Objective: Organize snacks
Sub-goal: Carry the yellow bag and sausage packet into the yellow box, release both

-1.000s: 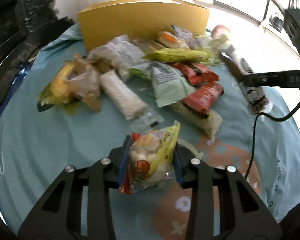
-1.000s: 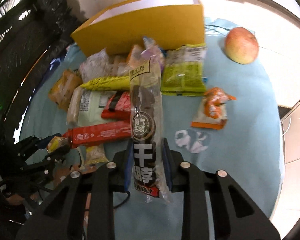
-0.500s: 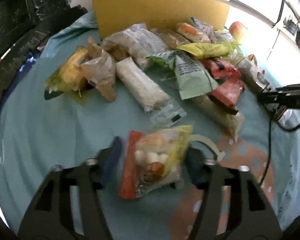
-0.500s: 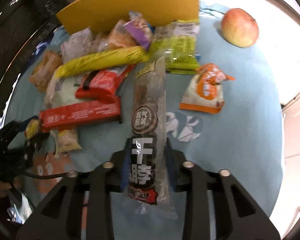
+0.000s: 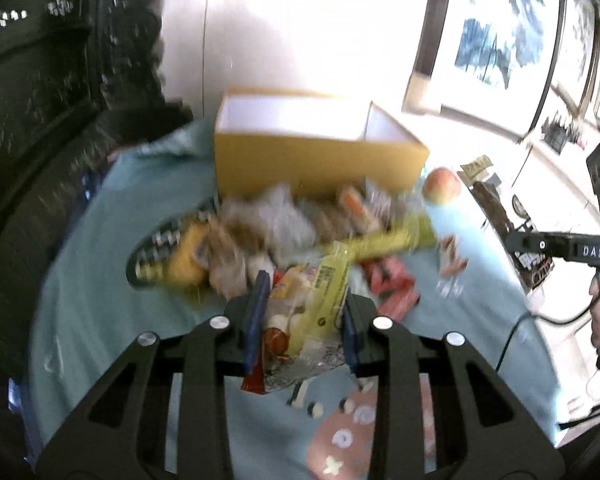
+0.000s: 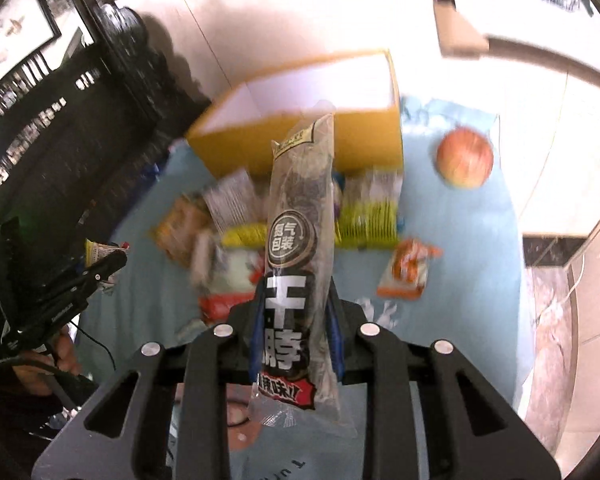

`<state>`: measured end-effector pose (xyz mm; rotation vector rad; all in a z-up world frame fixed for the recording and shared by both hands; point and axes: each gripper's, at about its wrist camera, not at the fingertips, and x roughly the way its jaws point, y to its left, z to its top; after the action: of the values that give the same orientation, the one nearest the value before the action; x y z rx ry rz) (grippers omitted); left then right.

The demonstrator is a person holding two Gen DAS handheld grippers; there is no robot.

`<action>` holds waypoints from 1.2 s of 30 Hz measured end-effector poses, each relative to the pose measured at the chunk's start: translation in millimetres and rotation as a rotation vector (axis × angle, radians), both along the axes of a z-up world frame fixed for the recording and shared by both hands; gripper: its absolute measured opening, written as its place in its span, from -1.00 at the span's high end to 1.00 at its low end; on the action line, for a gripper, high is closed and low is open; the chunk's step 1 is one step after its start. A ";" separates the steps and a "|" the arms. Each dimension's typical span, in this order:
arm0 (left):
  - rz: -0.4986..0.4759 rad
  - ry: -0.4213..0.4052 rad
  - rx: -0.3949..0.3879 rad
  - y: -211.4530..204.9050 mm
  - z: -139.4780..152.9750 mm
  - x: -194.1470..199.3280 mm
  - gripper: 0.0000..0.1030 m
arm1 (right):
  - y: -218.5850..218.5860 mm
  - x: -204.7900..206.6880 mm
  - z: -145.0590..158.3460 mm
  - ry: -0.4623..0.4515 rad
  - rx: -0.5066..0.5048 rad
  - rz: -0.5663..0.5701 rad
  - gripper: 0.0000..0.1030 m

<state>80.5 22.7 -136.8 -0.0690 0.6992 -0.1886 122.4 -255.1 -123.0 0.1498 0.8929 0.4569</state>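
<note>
I have the left gripper [image 5: 302, 320], jaws just closed further, clamped on the yellow snack bag [image 5: 300, 320] and the right gripper [image 6: 296, 332] clenched on the long dark snack pack [image 6: 300, 256], both above the teal cloth [image 5: 100, 280] before the yellow box [image 5: 316, 160].

Yellow box [image 5: 316, 164] open-topped, unobstructed above; snack pile [image 5: 300, 232] crowds its near wall; apple [image 6: 465, 158] aside.

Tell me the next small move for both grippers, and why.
Probably carry both forward over the open yellow box and release: the right gripper clamps the long dark packet, the left gripper, jaws just closing, grips the small yellow bag, both lifted clear.
</note>
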 end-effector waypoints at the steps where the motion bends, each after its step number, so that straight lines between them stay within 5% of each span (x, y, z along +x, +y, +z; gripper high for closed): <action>1: 0.002 -0.020 -0.003 -0.7 9.8 0.6 0.38 | -0.1 -1.8 7.3 -0.015 0.002 0.000 0.49; 16: 0.050 -0.109 0.011 -16.6 95.6 22.9 0.38 | 1.0 0.7 97.8 -0.222 -0.040 -0.030 0.49; 36: 0.146 -0.201 -0.005 -20.0 141.2 116.5 0.37 | 27.6 71.9 137.2 -0.343 -0.083 -0.029 0.49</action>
<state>197.0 2.7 4.3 -0.1038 0.4916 -0.0559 194.3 -227.5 14.2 0.0070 0.5712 0.4033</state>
